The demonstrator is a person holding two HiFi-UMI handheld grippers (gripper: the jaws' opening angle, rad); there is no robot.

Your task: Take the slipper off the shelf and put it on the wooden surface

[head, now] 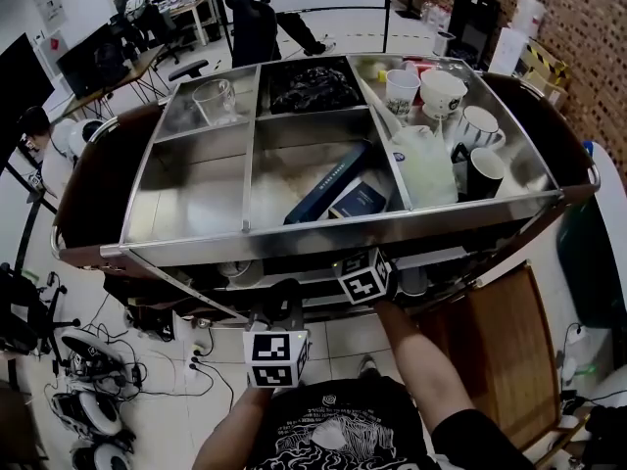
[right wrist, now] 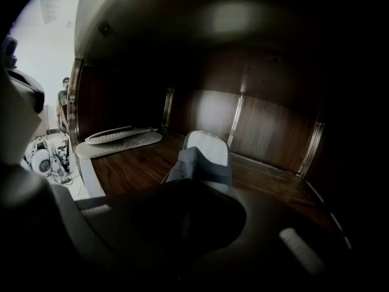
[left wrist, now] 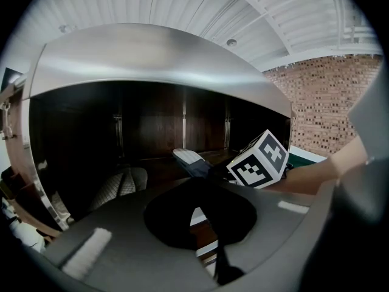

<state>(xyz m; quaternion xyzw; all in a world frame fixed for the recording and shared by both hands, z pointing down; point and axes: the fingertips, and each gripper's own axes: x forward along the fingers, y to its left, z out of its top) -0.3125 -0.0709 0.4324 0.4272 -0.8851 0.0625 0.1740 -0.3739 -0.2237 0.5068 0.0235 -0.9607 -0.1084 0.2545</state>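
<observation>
Slipper (right wrist: 203, 154) lies on the dark wooden shelf (right wrist: 134, 169) under the steel top of the cart (head: 333, 225), toe towards the cart's back wall. The right gripper (right wrist: 185, 193) reaches in under the cart's top, and its tongs are pinched on the slipper's dark upper band. The left gripper (left wrist: 197, 190) hangs just outside the cart's front edge, its tips pressed together on nothing. A pale flat quilted piece (right wrist: 118, 140) lies further along the same shelf, towards the cart's left end, apart from the slipper. Up in the cart's top compartments stand cups (head: 441, 91) and books (head: 338, 189). The wooden surface (head: 500, 351) sits beside the cart's right front corner.
</observation>
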